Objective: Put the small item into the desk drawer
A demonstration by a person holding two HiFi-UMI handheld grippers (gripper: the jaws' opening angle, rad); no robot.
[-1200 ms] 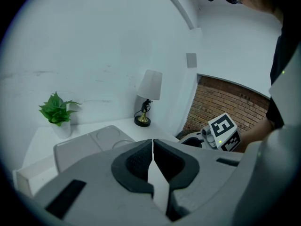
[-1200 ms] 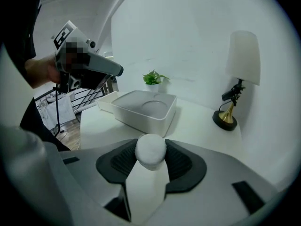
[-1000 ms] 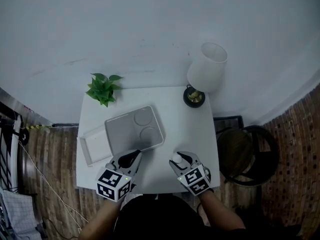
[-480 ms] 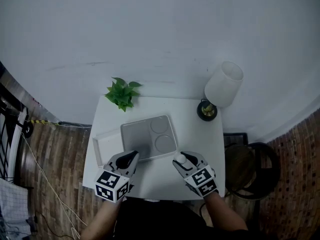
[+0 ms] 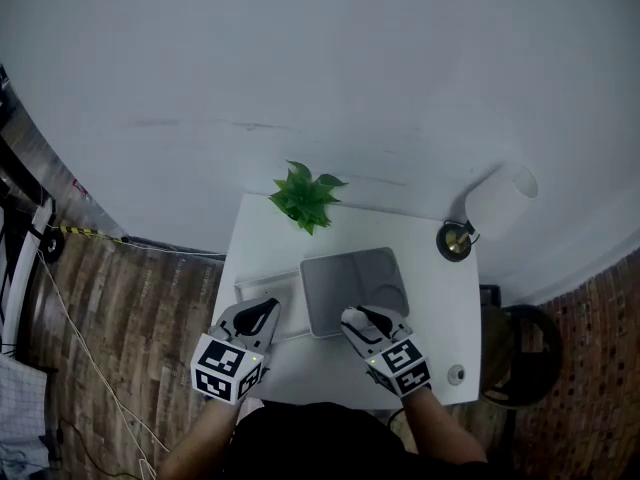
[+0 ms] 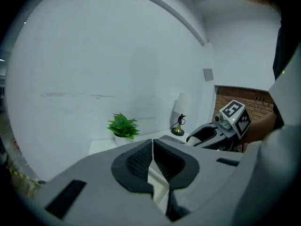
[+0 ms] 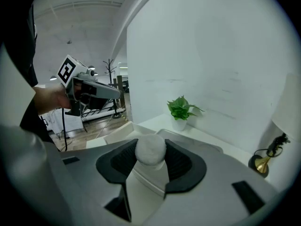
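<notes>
The right gripper (image 5: 358, 317) has its jaws partway apart, clamped on a small white fluffy ball (image 7: 150, 149) (looks like a cotton puff). The pads press on both sides of it. It's held above the near edge of the gray tray (image 5: 350, 273), which sits on the white desk (image 5: 440, 308). The left gripper (image 5: 262, 312) is closed up tight with nothing in it, pads touching. It hovers by the open white drawer (image 5: 264, 294), which sticks out just left of the tray. So the ball is over the tray, not in the drawer yet. At the back there's a green plant (image 5: 305, 196), and a lamp (image 5: 497, 204) in the far right corner.
</notes>
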